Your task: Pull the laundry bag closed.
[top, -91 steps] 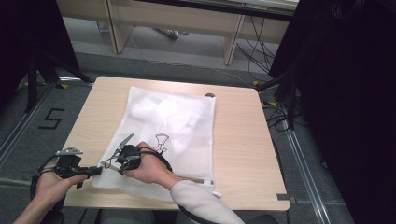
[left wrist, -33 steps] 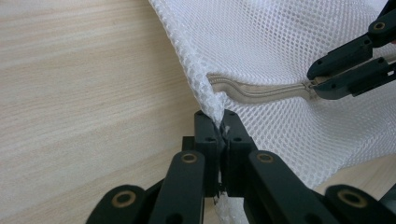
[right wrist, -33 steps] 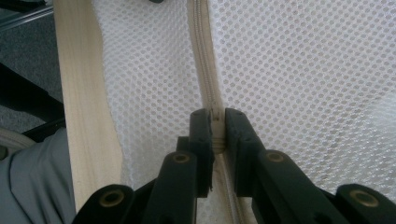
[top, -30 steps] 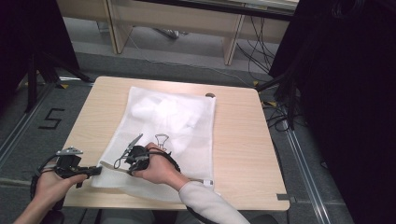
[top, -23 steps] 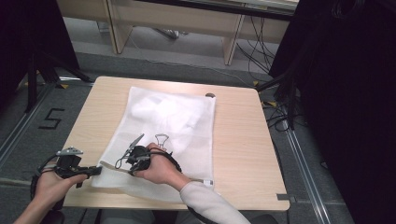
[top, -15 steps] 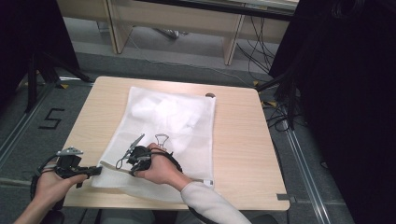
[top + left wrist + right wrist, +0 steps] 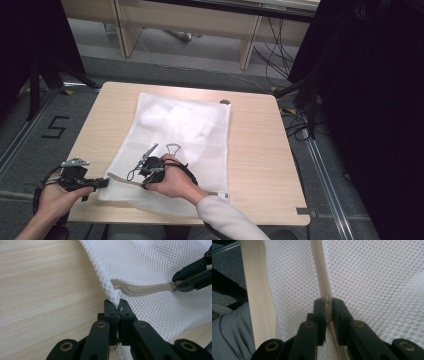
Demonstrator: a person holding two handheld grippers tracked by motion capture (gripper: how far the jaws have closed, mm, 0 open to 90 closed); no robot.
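White mesh laundry bag (image 7: 175, 145) lies flat on the wooden table (image 7: 260, 150), its near edge toward the person, and that edge carries the beige zipper (image 7: 142, 288) — the landmark for everything here. The zipper's long axis runs along the near edge, from the bag's left corner rightward.

At that left corner the left gripper (image 7: 117, 305) has its fingers (image 7: 110, 312) together, clamped on the mesh just below the zipper's end. To the right of it along the zipper, the right gripper (image 7: 326, 302) has its fingers (image 7: 338, 312) pinched on what looks like the zipper slider (image 7: 327, 301) — the teeth run straight away from it in the right gripper view.

So the right gripper is the one on the slider, and the left anchors the corner. My reading: the coming pull must follow the zipper's line, away from the held corner.
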